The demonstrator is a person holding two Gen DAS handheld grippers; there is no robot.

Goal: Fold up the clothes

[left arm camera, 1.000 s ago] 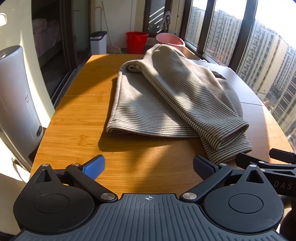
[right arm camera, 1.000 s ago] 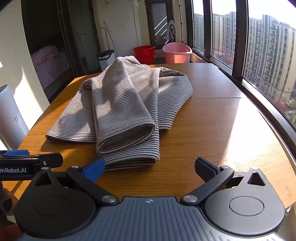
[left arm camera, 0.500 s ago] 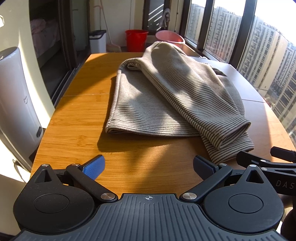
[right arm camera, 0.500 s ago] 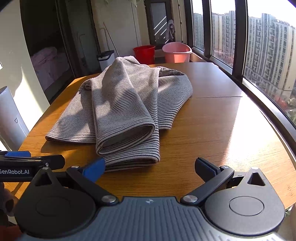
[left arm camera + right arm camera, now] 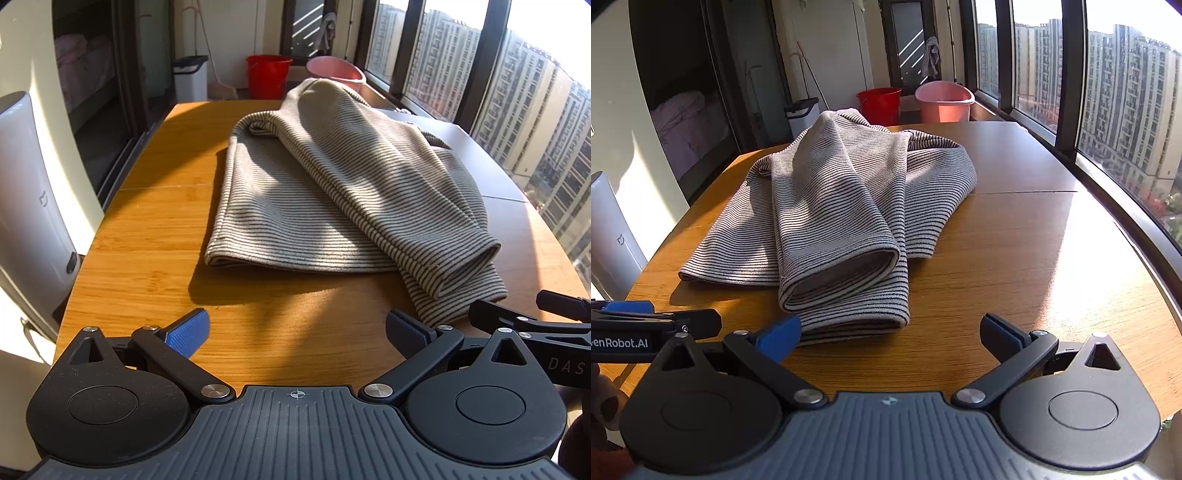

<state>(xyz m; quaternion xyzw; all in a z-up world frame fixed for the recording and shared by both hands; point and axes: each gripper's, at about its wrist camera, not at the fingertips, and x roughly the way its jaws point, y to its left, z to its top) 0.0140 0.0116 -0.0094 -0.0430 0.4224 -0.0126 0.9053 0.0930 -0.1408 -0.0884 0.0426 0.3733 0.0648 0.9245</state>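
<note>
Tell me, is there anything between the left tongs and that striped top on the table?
Nothing: in the left wrist view only bare wooden table, partly in shadow, separates the open left tongs from the striped top.

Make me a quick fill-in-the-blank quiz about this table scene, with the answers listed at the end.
1. The striped garment lies on a ____ table.
2. Both the left gripper and the right gripper have their jaws ____.
3. Beyond the table's far end, a pink basin stands beside a ____ bucket.
4. Neither gripper holds the garment; the near sleeve cuff rests ____ on the table.

Answers: wooden; open; red; free
</note>
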